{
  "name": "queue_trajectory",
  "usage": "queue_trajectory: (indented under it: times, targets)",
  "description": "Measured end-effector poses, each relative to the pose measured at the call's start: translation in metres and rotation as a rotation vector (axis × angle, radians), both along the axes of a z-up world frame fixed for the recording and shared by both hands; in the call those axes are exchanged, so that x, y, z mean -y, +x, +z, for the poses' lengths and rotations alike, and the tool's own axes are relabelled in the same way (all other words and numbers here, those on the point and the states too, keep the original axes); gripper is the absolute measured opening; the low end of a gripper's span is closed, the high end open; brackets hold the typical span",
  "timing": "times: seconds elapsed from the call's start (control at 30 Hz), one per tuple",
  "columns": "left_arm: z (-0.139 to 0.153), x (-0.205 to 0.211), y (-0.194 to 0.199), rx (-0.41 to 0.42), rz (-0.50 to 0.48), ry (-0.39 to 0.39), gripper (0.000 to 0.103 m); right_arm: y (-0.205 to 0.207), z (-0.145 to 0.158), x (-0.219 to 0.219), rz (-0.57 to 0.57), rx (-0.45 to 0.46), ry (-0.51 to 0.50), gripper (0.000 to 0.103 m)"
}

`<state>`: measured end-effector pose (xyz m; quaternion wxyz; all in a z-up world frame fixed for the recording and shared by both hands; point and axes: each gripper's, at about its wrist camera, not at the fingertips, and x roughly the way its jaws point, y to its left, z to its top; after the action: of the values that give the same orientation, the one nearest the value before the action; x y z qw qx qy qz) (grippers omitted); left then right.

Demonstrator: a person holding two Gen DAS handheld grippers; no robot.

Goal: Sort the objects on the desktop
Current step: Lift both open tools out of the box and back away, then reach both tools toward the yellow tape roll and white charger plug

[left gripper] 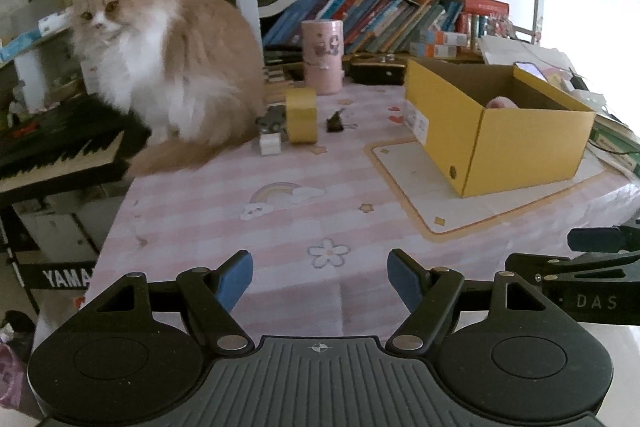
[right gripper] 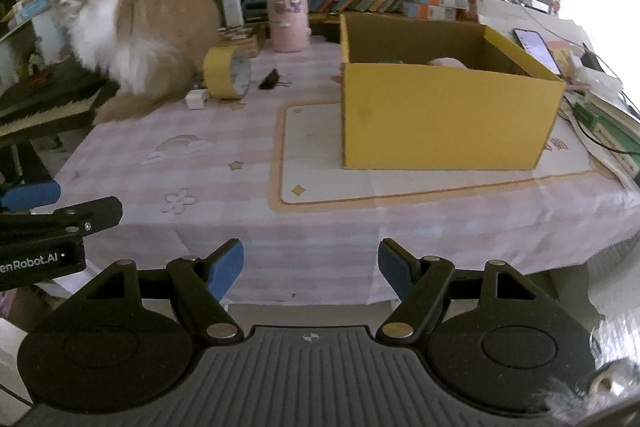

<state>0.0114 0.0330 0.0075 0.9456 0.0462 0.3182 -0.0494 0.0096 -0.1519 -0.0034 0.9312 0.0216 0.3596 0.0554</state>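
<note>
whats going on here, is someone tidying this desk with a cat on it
A person holds two sets of tongs over the near edge of the table; the left tongs and right tongs are both open and empty. Across the pink tablecloth, a tape roll, a small white box and a black clip lie loose beside a fluffy cat. The yellow box already holds something pink.

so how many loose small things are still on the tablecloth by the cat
3 clearly: the tape roll standing on edge, a small white block just left of it, and a dark clip to its right. A grey thing behind the block may be another.
</note>
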Motion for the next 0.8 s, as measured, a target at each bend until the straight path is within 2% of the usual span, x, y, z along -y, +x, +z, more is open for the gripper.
queue_trajectory:
  times: [0.8]
  targets:
    - [0.001,-0.027,0.003,0.01,0.025,-0.004,0.076,0.01,0.002,-0.037,0.072,0.013,-0.034,0.074]
